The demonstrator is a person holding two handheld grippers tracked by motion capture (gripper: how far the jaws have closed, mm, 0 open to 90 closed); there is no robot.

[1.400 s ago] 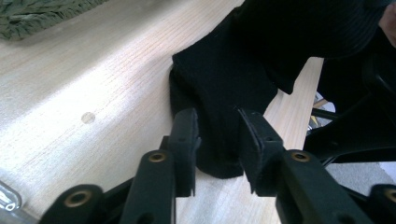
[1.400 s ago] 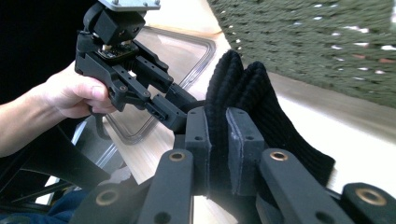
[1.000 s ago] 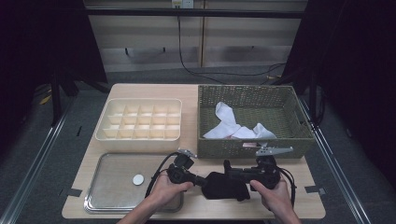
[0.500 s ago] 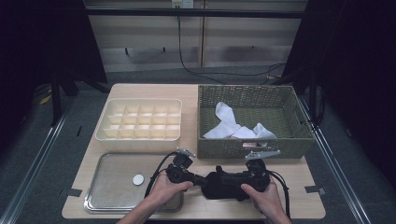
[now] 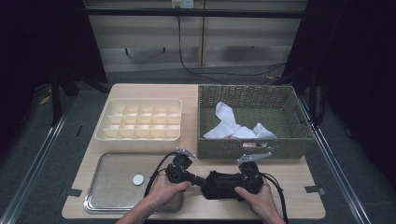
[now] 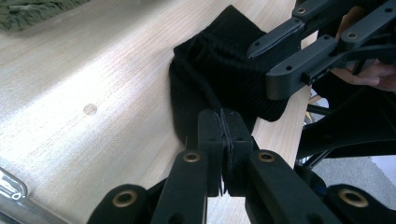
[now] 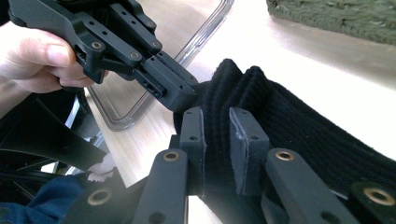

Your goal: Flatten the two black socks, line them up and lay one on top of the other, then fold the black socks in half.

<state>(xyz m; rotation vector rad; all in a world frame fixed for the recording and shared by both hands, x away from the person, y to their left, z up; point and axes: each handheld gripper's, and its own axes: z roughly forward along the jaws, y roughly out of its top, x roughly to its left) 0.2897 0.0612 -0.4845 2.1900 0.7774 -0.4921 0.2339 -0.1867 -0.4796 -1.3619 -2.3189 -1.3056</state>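
Note:
A black knitted sock [image 5: 223, 185] lies bunched on the wooden table near its front edge, between my two grippers. My left gripper [image 5: 201, 181] points right, and its jaws have just closed; in the left gripper view it [image 6: 223, 117] is shut on the sock's [image 6: 219, 65] edge. My right gripper [image 5: 235, 183] points left from the other side. In the right gripper view, a fold of the sock [image 7: 289, 126] fills the narrow gap between the right gripper's [image 7: 217, 122] pads, whose jaws have just been opening slightly. The two grippers' tips nearly meet.
A metal tray [image 5: 107, 196] with a small white disc [image 5: 138, 179] sits at the front left, right beside my left hand. Behind it stands a cream divided box [image 5: 140, 135]. A green wicker basket [image 5: 252, 149] holding white cloths [image 5: 229, 122] stands just behind the grippers.
My right hand has come down and to the left, closer to the left gripper, and the sock is bunched shorter between them. The left hand has stayed in place.

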